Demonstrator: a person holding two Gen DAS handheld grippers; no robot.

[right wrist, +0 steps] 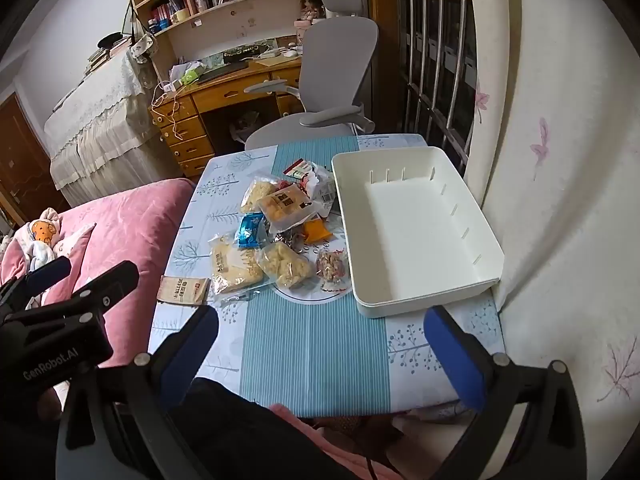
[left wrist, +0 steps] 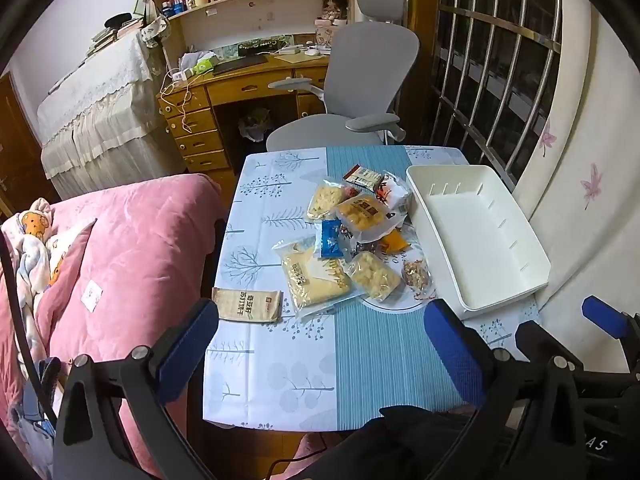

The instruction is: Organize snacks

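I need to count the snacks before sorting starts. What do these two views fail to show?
- Snack pile: packets overlap in both views, so the lower ones are hidden and cannot be counted.
- Brown packet: print too small to read in either view.
- Table near edge: covered by dark clothing in both views.

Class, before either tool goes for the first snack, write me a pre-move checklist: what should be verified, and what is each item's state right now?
1. Left tool open, nothing between its fingers: ok.
2. Right tool open, holding nothing: ok.
3. White bin upright, nothing seen inside: ok.
4. Snack pile sits left of the bin in the right wrist view, unobstructed from above: ok.
5. Brown cracker packet lies alone near the table edge, flat and apart from the pile: ok.
6. Packets in the pile overlap, so lifting one alone: cannot tell.
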